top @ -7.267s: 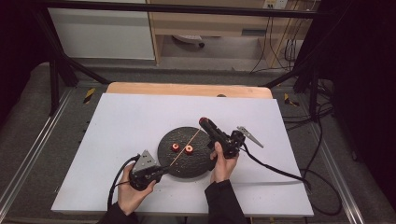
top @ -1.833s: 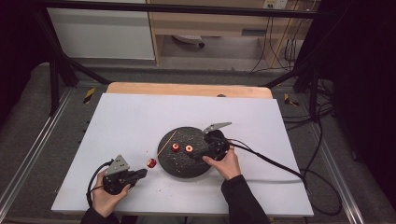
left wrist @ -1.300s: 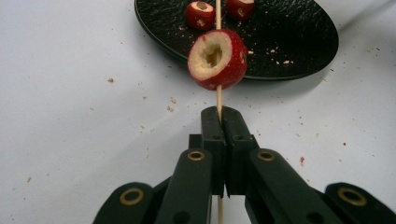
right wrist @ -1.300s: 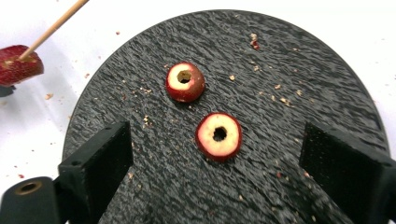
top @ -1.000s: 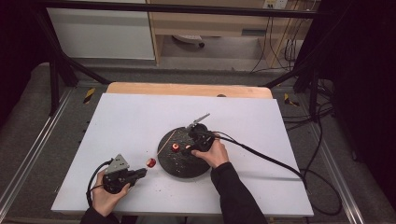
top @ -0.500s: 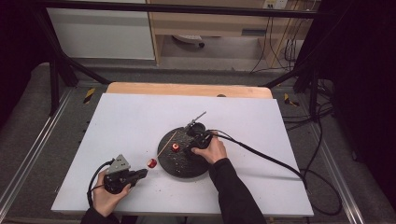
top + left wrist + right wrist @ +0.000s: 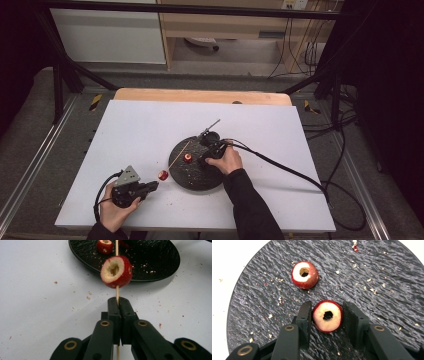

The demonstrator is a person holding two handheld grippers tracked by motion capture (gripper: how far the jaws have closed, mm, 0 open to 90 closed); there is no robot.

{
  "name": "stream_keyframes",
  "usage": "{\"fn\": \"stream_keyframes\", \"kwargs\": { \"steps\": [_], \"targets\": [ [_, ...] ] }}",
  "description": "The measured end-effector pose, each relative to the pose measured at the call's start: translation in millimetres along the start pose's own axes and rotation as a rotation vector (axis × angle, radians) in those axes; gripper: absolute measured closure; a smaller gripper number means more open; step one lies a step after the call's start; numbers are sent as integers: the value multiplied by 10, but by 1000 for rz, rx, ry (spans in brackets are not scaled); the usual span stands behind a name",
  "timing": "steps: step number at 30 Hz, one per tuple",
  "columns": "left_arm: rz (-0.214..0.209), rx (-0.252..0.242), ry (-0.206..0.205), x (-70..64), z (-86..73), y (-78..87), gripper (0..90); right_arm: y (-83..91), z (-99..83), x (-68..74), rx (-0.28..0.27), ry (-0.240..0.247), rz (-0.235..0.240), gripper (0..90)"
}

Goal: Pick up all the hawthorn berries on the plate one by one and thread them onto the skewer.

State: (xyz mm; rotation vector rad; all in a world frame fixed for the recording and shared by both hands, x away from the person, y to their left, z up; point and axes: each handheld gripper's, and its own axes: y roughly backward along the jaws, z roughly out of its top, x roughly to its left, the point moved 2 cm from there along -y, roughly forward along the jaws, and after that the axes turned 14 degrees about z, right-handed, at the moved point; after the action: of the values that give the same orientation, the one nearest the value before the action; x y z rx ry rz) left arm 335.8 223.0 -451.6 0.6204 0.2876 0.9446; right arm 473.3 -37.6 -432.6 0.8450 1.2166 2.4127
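red, hollowed fruit pieces are sitting in three places. one skewered piece (image 7: 116,271) is riding on a thin wooden skewer (image 7: 116,293), just above centre of the left gripper view; in the high view it is showing at (image 7: 163,175), off the plate's lower left edge. the left gripper (image 7: 117,305) is pinching the skewer with its jaws pressed together, low in that frame, and is lying at the lower left of the high view (image 7: 150,185). the black slate plate (image 7: 387,285) is sitting mid-frame on the white table (image 7: 130,130). the right gripper (image 7: 325,316) is straddling a cored piece (image 7: 327,315) on the plate, jaws spread either side, one pad seeming to be touching it, the other just clear. another cored piece (image 7: 305,274) is lying near it, toward the upper left.
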Motion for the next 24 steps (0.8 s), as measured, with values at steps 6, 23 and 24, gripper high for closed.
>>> {"fn": "stream_keyframes", "kwargs": {
  "steps": [6, 23, 24],
  "targets": [
    [1, -3, 0, -4, 1, 3, 885, 83, 6, 35, -43, -14, -1, 612],
    [2, -10, -3, -32, 8, 10, 885, 398, -96, 199, -180, -18, 22, 614],
    [1, -10, -3, -34, 9, 9, 885, 413, -112, 198, -191, -16, 23, 614]
  ]
}}
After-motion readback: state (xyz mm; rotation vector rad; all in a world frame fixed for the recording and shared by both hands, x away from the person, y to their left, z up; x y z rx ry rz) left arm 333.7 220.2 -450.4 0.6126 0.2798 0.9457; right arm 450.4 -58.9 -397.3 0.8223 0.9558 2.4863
